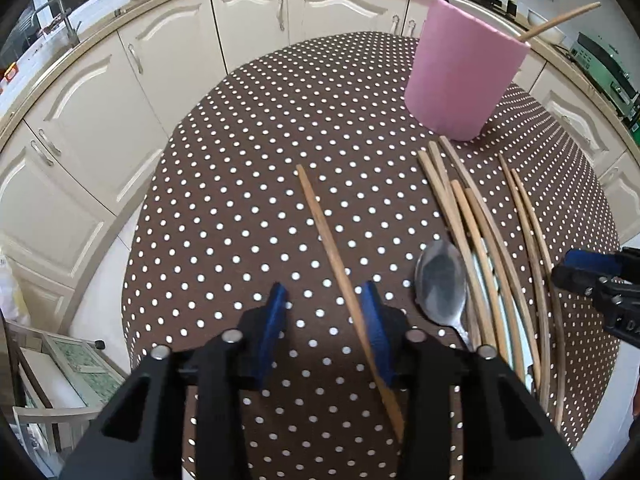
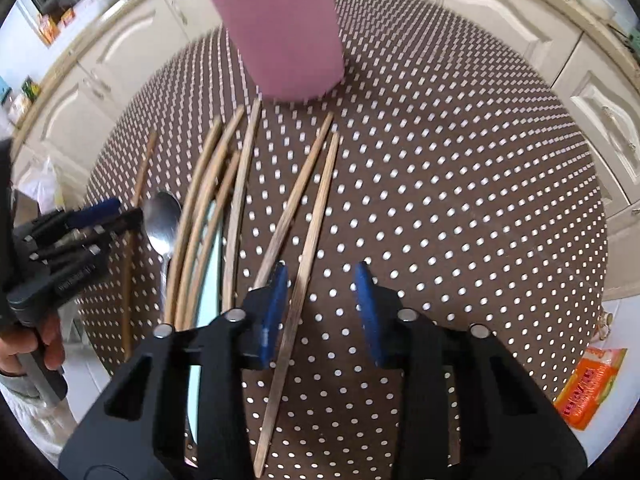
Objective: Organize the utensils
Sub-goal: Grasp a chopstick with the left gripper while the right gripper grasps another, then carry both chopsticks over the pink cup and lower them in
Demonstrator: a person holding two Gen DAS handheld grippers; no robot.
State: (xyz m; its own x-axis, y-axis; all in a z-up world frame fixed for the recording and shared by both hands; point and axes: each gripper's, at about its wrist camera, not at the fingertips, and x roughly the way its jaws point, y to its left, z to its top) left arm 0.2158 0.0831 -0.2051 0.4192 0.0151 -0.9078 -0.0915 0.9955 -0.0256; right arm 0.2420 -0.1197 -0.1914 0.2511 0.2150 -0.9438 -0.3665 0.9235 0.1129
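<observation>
On the dotted bench (image 1: 240, 200), the left gripper (image 1: 326, 300) has its fingers spread around a lone chopstick (image 1: 324, 232) that lies against the right finger. The right gripper (image 2: 322, 280) straddles another chopstick (image 2: 316, 216), fingers apart. A spoon (image 1: 440, 280) and more chopsticks (image 1: 480, 220) lie near the pink cup (image 1: 464, 72).

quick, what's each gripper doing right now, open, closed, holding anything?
Left gripper: open, a lone wooden chopstick between its blue pads, not clamped.
Right gripper: open, a pale wooden chopstick between its pads, not clamped.
</observation>
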